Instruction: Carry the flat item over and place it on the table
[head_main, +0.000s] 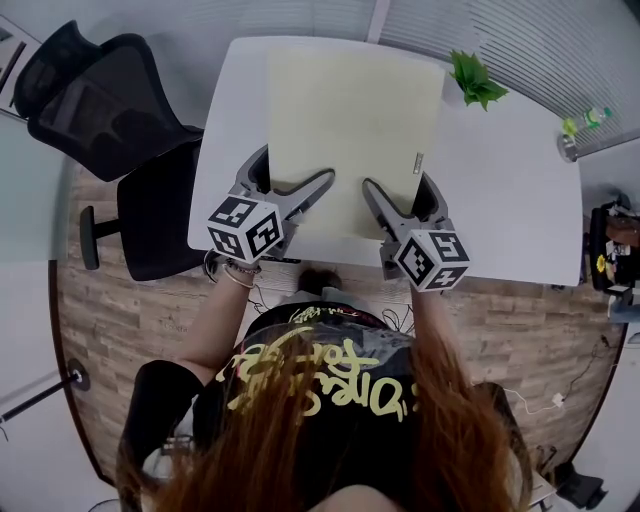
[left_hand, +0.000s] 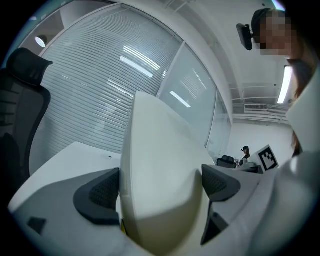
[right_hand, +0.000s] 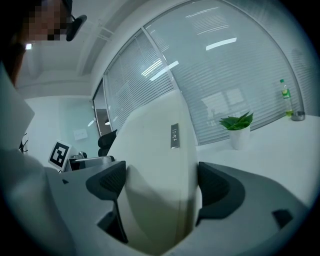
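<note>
The table (head_main: 520, 210) lies open at right; plant (head_main: 476, 80) and bottle (head_main: 590, 118) edge it.

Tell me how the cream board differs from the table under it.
The board is cream; the table is white. The board is smaller, covering only part of the table. The left gripper and right gripper clamp the board; the table stands free. Both are flat rectangles.

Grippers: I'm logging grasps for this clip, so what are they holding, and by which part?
Both hold the pale flat panel by its near edge: the left gripper near its left corner, the right gripper near its right corner.
</note>
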